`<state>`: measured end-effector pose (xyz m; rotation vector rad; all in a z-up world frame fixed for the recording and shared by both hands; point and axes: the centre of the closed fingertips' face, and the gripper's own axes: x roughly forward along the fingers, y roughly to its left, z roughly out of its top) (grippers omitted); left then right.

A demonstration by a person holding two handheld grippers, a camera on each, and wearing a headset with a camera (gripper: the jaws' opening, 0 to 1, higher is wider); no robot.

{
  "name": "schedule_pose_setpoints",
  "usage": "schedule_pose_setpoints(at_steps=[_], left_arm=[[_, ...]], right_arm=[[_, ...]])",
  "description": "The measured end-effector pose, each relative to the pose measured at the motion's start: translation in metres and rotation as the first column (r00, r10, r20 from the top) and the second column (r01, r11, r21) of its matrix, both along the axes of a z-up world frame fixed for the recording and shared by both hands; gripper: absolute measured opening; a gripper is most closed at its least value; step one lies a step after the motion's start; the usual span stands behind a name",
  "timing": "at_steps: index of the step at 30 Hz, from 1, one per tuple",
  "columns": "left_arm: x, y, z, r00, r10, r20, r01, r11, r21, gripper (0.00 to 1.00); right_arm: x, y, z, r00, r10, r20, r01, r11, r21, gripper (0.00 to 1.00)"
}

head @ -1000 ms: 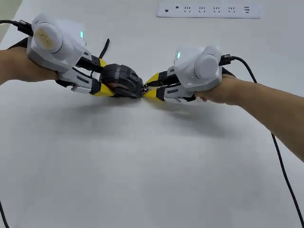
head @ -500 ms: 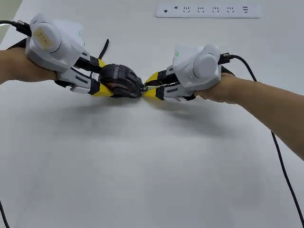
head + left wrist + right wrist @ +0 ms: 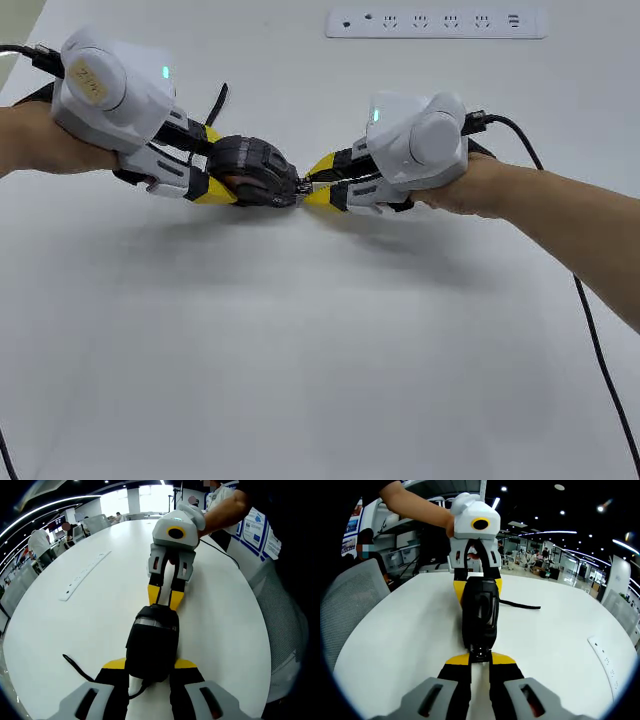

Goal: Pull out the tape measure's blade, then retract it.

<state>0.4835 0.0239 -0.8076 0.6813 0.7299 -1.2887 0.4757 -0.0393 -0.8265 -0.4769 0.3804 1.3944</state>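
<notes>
Hardly any shift is seen against the earlier frames, and the blade has not been drawn out. Over the white table (image 3: 300,360), the black tape measure (image 3: 250,170) is clamped at its body by the left gripper (image 3: 215,162). Its end hook (image 3: 303,184) is pinched in the narrowed right gripper (image 3: 319,181). Beyond lies a power strip (image 3: 435,22).

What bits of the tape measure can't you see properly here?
- The blade tip: right gripper view, too small between the right gripper's fingertips to tell if it is pinched.
- Sides of the tape measure: left gripper view, covered by the left gripper's fingers.
- One end of the strap: head view, hidden behind the left gripper.
</notes>
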Motion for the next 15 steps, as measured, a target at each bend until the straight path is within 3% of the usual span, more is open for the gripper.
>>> schedule_pose_setpoints(at_steps=[15], left_arm=[[-0.0002, -0.0006, 0.0003, 1.0, 0.002, -0.002, -0.002, 1.0, 0.001, 0.28]], right_arm=[[-0.0015, -0.0074, 0.0012, 1.0, -0.006, -0.013, 0.006, 1.0, 0.002, 0.11]])
